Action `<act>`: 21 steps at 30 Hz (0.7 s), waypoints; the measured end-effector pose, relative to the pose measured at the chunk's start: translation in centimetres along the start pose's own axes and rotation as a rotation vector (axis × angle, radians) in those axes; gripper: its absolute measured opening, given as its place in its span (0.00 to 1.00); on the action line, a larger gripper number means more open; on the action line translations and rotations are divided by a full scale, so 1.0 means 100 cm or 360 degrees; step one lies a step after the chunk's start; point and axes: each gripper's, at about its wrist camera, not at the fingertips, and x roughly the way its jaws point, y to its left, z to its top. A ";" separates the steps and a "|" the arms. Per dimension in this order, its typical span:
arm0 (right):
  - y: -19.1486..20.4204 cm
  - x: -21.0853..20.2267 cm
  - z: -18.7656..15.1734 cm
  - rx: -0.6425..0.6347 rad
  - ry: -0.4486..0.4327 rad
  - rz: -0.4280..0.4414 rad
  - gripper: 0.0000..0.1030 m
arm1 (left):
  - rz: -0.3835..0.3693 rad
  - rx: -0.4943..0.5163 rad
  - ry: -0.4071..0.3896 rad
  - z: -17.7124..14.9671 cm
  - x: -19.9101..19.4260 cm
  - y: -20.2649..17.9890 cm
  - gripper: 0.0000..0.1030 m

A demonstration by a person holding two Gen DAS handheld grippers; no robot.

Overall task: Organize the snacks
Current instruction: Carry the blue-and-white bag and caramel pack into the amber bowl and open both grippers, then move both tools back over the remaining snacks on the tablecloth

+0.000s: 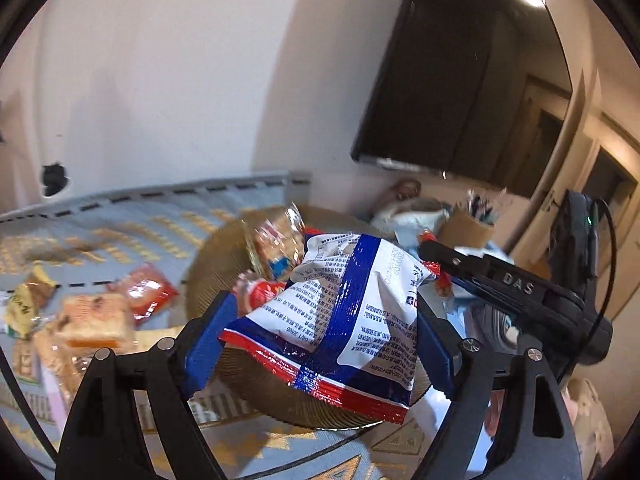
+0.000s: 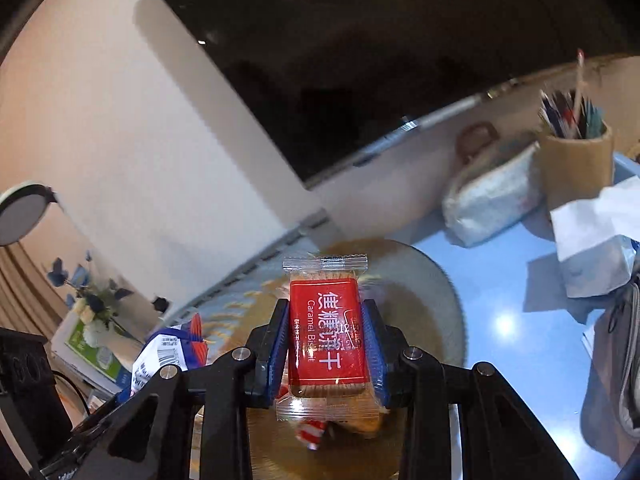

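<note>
Snacks: crumpled blue-white bag [image 1: 344, 300] clamped in left claw [image 1: 320, 320], red caramel biscuit packet [image 2: 326, 332] in right claw [image 2: 326, 344].

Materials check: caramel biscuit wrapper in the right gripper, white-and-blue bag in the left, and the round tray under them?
Caramel biscuit wrapper: clear glossy plastic film with a red printed panel; biscuit shows through, crimped ends.
White-and-blue snack bag: glossy printed plastic film, probably laminated; it creases and glints.
Round tray: brown, matte, fine ridges; looks woven or ribbed, can't tell which.

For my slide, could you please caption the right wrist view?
Right claw holds a caramel biscuit packet above the brown plate.
</note>
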 end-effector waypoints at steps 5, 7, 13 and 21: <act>-0.011 -0.002 -0.002 0.0074 -0.0029 -0.0045 0.91 | 0.0014 0.0110 0.0006 -0.004 0.008 -0.009 1.00; -0.011 -0.003 -0.002 0.0112 -0.0021 -0.0022 0.91 | 0.0075 0.0159 0.0000 -0.005 0.008 -0.010 1.00; 0.004 -0.007 -0.004 0.0151 -0.0026 0.0003 0.91 | 0.0165 0.0145 -0.0015 0.003 -0.002 0.007 1.00; 0.059 -0.017 -0.009 0.0066 -0.0087 0.0025 0.92 | 0.0242 0.0051 -0.0041 0.006 -0.026 0.048 1.00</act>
